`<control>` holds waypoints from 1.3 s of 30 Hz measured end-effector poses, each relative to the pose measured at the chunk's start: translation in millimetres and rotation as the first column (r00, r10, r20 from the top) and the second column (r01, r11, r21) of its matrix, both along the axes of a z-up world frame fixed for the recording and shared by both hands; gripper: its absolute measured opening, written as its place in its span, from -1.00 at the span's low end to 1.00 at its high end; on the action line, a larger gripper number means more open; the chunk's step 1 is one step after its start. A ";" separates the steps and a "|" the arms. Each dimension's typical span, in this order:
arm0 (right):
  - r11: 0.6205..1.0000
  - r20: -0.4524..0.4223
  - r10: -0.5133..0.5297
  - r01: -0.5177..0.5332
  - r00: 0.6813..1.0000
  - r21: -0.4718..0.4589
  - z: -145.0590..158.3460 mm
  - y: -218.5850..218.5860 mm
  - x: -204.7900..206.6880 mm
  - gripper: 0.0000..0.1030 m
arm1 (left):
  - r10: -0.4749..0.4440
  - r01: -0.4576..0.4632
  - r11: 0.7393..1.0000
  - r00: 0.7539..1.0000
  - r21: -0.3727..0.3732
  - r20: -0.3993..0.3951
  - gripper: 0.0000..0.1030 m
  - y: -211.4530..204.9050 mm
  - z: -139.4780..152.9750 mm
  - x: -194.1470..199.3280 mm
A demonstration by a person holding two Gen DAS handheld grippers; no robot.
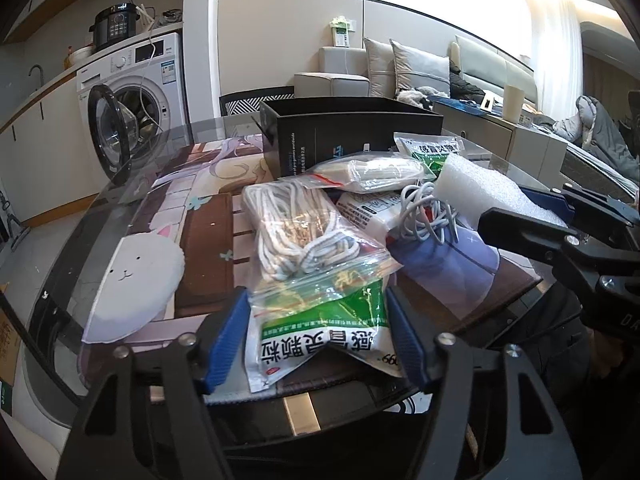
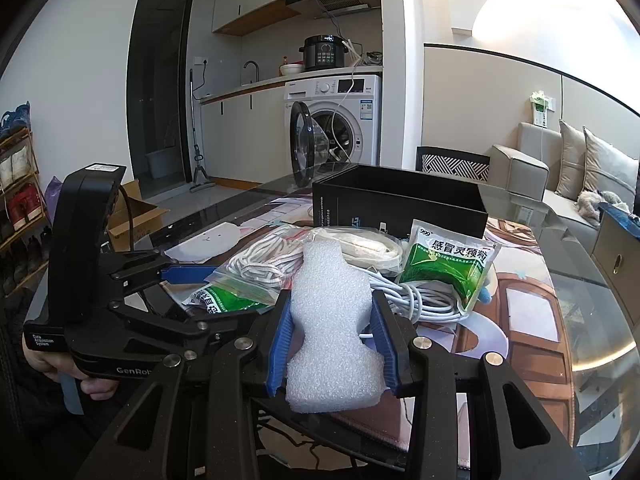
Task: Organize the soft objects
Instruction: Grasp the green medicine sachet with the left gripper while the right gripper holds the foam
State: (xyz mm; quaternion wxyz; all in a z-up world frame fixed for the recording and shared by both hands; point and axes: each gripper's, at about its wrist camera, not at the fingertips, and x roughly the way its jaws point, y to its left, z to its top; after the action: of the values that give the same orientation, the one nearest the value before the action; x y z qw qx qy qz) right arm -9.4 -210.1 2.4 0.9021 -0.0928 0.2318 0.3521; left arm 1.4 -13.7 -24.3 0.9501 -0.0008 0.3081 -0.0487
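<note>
My left gripper [image 1: 316,304] sits low at the table's near edge, its blue pads pressed on the sides of a green-and-white medicine sachet [image 1: 320,340], which buckles between them. A clear zip bag of white rope [image 1: 296,224] lies partly over that sachet. My right gripper [image 2: 332,300] is shut on a white foam piece [image 2: 332,320] and holds it above the pile. In the left wrist view that foam piece [image 1: 480,192] shows at the right. A coiled white cable [image 2: 420,300], a second green sachet [image 2: 448,272] and a zip bag of cream webbing [image 1: 376,172] lie behind.
An open black box [image 1: 352,128] stands behind the pile on the glass table [image 2: 592,312], which carries a printed mat [image 1: 208,248]. A washing machine [image 2: 352,120] with its door open is far left, a sofa [image 2: 520,172] far right. A hand [image 2: 92,384] grips the left tool.
</note>
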 end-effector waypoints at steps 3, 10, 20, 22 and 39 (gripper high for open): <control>1.000 0.002 -0.003 0.003 1.000 0.001 0.7 -0.4 -1.2 -0.26 | -0.009 0.009 1.000 1.000 -0.006 0.016 0.01 0.3 3.7 -1.8; 1.000 0.008 -0.013 0.013 1.000 0.006 1.3 -3.3 -0.8 -0.26 | -0.007 0.008 1.000 0.999 -0.030 0.036 -0.26 3.7 7.6 -4.4; 1.000 0.008 -0.016 0.016 1.000 0.007 1.3 -4.3 -0.4 -0.26 | 0.015 -0.014 1.000 0.999 -0.026 0.031 -0.24 7.5 6.0 -1.4; 1.000 0.008 -0.015 0.015 1.000 0.006 1.3 -3.9 -0.7 -0.26 | 0.014 -0.013 0.999 0.999 -0.035 0.033 -0.25 7.6 6.5 -1.3; 1.000 0.006 -0.007 0.007 1.000 0.000 -0.8 -4.6 0.9 -0.25 | 0.073 -0.074 0.996 0.997 -0.040 -0.027 0.80 20.9 -3.5 10.5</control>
State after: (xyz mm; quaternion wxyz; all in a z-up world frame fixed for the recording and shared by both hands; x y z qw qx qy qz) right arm -8.6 -214.7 1.5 0.9040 -0.0931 0.2294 0.3485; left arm 11.9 7.1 -27.8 0.9470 -0.0323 0.3189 -0.0199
